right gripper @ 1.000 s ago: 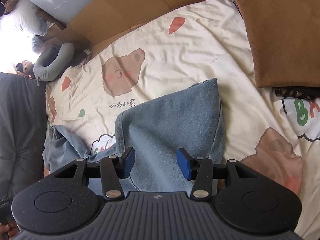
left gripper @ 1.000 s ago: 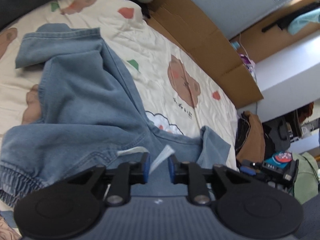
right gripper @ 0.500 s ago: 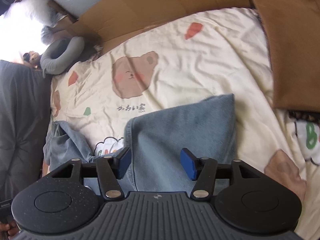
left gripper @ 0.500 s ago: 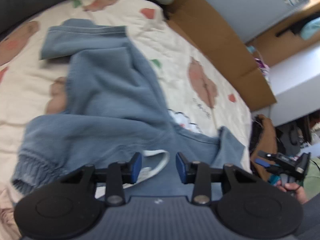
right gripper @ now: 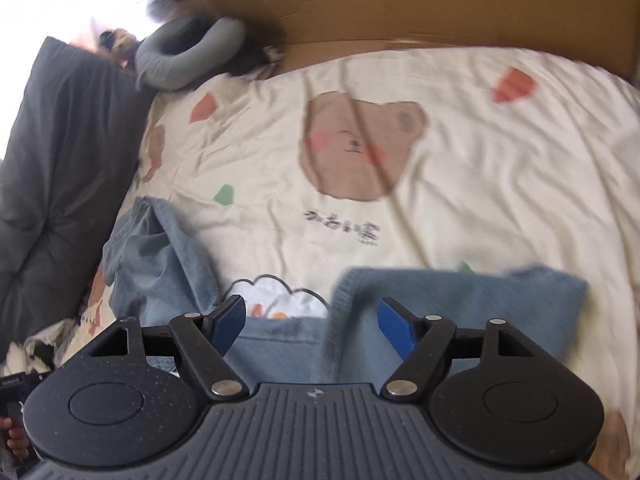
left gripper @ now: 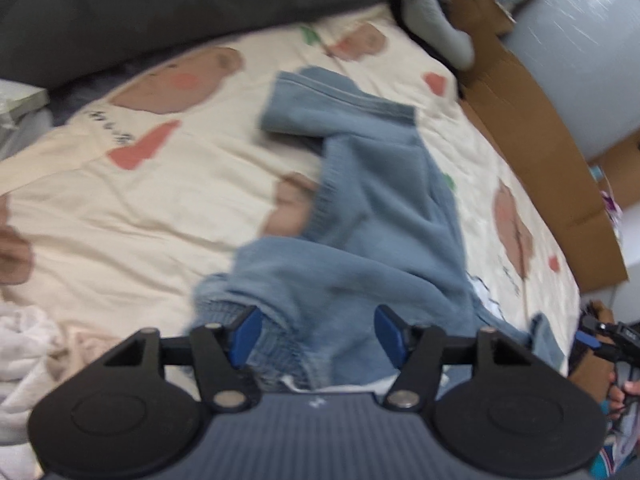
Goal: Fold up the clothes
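Note:
A pair of light blue jeans (left gripper: 372,236) lies crumpled on a cream bedsheet (left gripper: 160,208) with bear prints. In the left wrist view, my left gripper (left gripper: 318,334) hovers over the elastic waistband, its jaws opening, with denim below the gap but not pinched. In the right wrist view, a folded leg of the jeans (right gripper: 460,308) lies under my right gripper (right gripper: 312,322). Its jaws are opening too, and the blue pads press on nothing. The other gripper shows at the right edge (left gripper: 604,340), held by a hand.
A dark grey quilt (left gripper: 180,8) lies along the far side of the bed. Brown cardboard (right gripper: 420,4) lines the far edge, and a grey neck pillow (right gripper: 188,52) rests beside it. White and pink clothes (left gripper: 28,344) are heaped at the lower left.
The left gripper let go of the white drawstring, opened wide and swung left over the waistband. The right gripper opened further and shifted left, so the folded leg now lies to its right.

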Motion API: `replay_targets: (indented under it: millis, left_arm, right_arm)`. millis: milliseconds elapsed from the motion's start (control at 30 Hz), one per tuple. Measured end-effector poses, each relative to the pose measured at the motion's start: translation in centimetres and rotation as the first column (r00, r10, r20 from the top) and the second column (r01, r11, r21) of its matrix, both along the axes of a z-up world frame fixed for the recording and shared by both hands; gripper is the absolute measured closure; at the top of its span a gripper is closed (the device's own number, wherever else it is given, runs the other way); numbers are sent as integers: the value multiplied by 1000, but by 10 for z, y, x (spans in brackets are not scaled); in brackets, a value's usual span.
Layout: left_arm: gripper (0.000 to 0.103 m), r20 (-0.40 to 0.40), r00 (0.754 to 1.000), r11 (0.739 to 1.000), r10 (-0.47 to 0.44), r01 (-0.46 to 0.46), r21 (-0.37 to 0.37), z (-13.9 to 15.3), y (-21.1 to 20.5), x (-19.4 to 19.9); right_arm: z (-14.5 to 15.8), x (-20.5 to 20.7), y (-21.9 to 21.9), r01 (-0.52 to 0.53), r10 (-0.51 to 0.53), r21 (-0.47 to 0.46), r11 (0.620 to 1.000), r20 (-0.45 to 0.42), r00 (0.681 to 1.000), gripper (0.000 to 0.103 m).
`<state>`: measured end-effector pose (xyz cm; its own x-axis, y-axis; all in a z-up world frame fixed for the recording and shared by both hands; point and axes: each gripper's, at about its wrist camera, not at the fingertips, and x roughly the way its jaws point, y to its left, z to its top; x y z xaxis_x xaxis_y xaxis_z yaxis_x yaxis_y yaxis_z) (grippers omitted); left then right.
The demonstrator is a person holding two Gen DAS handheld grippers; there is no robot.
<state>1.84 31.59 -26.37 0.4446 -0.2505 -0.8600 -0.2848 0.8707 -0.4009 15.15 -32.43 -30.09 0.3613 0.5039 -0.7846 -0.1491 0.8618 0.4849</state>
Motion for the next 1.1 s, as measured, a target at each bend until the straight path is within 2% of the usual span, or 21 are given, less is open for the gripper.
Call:
replay_targets:
  millis: [267,433,500,667,933,1100]
  left_arm:
    - [31,-33,992,992,123,-123,17,-23,31,-10]
    - [34,-56,966,966,253,-249,64,-29,44,-26]
    - [37,-55,954,955,296,-294,40,-31,47,-33]
    - [38,-72,931,932,357,-360,-46,-40,52,-41]
    - [27,-104,915,914,390,-398,-78,-76,53,-40]
    - [23,-115,894,883,434,-447,-141,-97,59,-44]
  right_arm:
    - [12,52,78,-194,195,-33,981,57,979,24]
    - [11,77,131,-294,298,-58,954,80,951,24]
    - [7,85,151,-328,332,-62,943,79,940,24]
    - [-8,104,198,-398,401,-63,915,60,914,24]
    - [-36,129,267,-477,482,-81,875,55,875,24]
    - [-53,136,299,-528,535,-111,842,41,844,24]
